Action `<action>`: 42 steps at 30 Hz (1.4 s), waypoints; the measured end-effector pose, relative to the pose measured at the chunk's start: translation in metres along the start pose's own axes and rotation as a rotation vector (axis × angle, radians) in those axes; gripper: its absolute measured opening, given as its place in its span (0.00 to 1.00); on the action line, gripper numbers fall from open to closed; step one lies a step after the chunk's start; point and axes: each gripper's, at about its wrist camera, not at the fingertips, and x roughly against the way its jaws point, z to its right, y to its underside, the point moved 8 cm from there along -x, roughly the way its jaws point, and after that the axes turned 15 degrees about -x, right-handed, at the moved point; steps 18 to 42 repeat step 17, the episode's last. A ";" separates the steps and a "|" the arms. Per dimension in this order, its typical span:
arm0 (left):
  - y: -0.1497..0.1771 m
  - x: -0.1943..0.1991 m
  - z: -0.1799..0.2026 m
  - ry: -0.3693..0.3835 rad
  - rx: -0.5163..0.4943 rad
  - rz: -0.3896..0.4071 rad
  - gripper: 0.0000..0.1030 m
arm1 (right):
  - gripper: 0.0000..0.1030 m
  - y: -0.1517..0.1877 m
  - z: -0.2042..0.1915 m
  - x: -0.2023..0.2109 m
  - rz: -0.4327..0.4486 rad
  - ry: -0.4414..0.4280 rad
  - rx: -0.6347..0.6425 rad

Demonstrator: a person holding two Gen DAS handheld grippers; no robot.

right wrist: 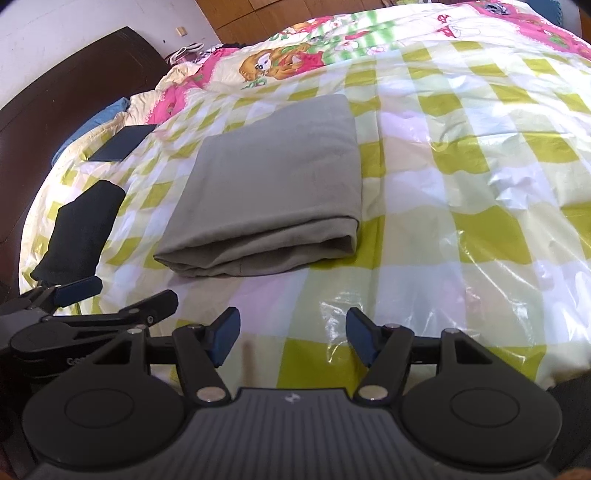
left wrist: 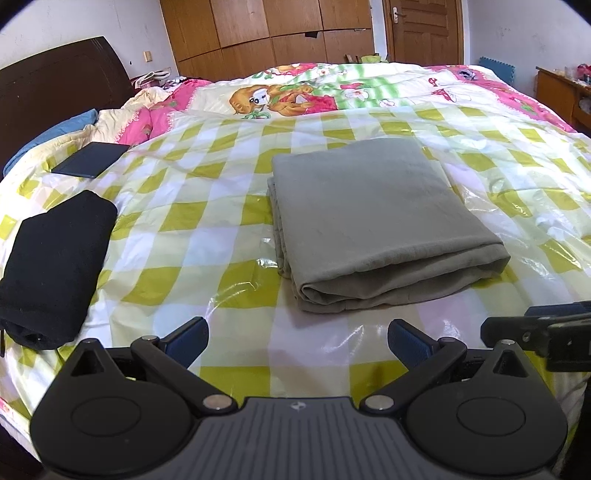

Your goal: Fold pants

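The grey-green pants (left wrist: 373, 221) lie folded into a thick rectangle on the checked plastic sheet in the middle of the bed; they also show in the right wrist view (right wrist: 269, 192). My left gripper (left wrist: 297, 341) is open and empty, just short of the fold's near edge. My right gripper (right wrist: 291, 338) is open and empty, near the bed's front edge, to the right of the fold. The left gripper also shows at the left of the right wrist view (right wrist: 122, 295), and the right gripper at the right edge of the left wrist view (left wrist: 543, 328).
A folded black garment (left wrist: 55, 266) lies at the left of the bed, with a dark flat tablet-like object (left wrist: 90, 159) behind it. A cartoon-print quilt (left wrist: 295, 92) covers the far half. The dark headboard (left wrist: 55, 81) stands at left, wooden wardrobes (left wrist: 277, 29) beyond.
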 end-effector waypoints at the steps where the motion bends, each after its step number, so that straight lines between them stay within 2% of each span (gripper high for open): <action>1: 0.000 0.001 0.000 0.000 -0.001 -0.001 1.00 | 0.63 0.000 0.000 0.000 0.001 0.002 0.002; 42: -0.004 0.011 0.005 0.003 -0.006 0.018 1.00 | 0.66 0.004 -0.002 0.001 0.010 0.000 0.019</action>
